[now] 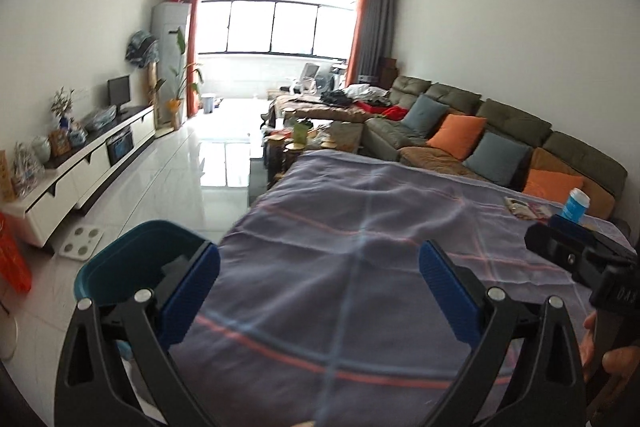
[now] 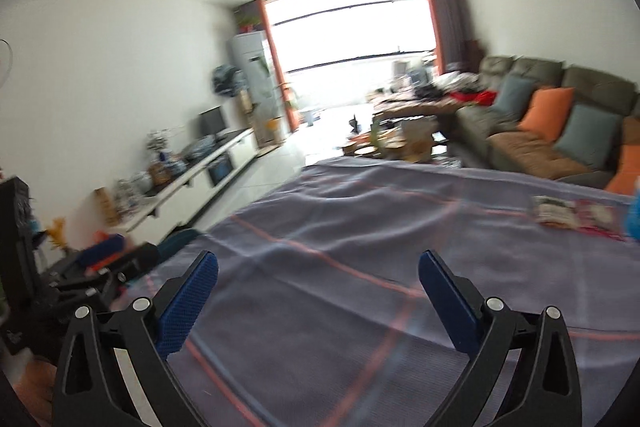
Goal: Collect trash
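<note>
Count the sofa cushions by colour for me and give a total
Orange cushions: 2
Grey-blue cushions: 2
Total: 4

Left gripper (image 1: 319, 275): two black plastic finger arms, each with a triangular cut-out and two round silver pins, are tipped with blue pads (image 1: 196, 291) of fine ribbed texture.

Right gripper (image 2: 318, 285): the same build is seen, with black arms, silver pins and blue textured pads (image 2: 188, 301) (blurred in its own view). From the left wrist view its black body (image 1: 576, 259) is shown with a small screw and faint embossed lettering, not legible.

Hand (image 1: 608, 351): fingers are seen around a black handle; no sleeve is visible.
</note>
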